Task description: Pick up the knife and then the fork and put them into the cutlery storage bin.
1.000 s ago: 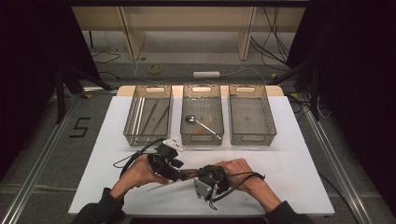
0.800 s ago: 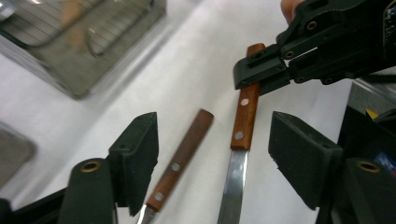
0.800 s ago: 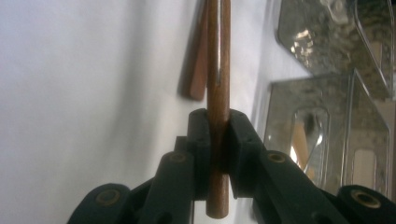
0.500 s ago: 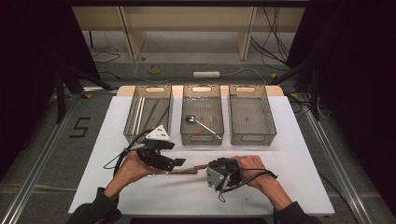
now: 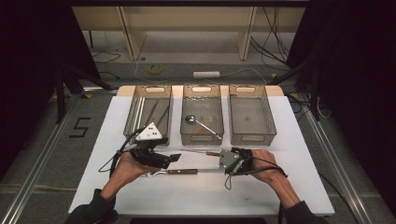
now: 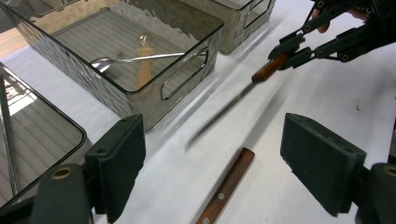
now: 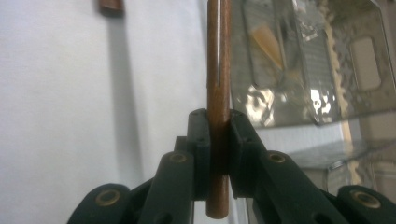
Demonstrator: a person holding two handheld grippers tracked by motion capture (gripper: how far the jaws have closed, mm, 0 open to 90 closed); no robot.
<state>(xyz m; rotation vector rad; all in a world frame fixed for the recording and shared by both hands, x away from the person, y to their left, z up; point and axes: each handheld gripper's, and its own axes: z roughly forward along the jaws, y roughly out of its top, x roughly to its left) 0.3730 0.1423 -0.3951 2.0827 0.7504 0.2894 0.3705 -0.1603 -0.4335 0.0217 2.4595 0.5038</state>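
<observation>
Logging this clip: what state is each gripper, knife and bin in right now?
Right gripper: shut on held knife's wooden handle.
Left gripper: open, holding nothing.
Held knife: lifted off table.
Second knife: flat on table.
Middle bin: holds a spoon.

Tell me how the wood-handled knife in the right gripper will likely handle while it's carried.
The knife probably stays stiff: its blade juts straight out. Because the right gripper pinches only the narrow handle end, the blade may droop or pivot. The smooth wooden handle looks somewhat slippery.
</observation>
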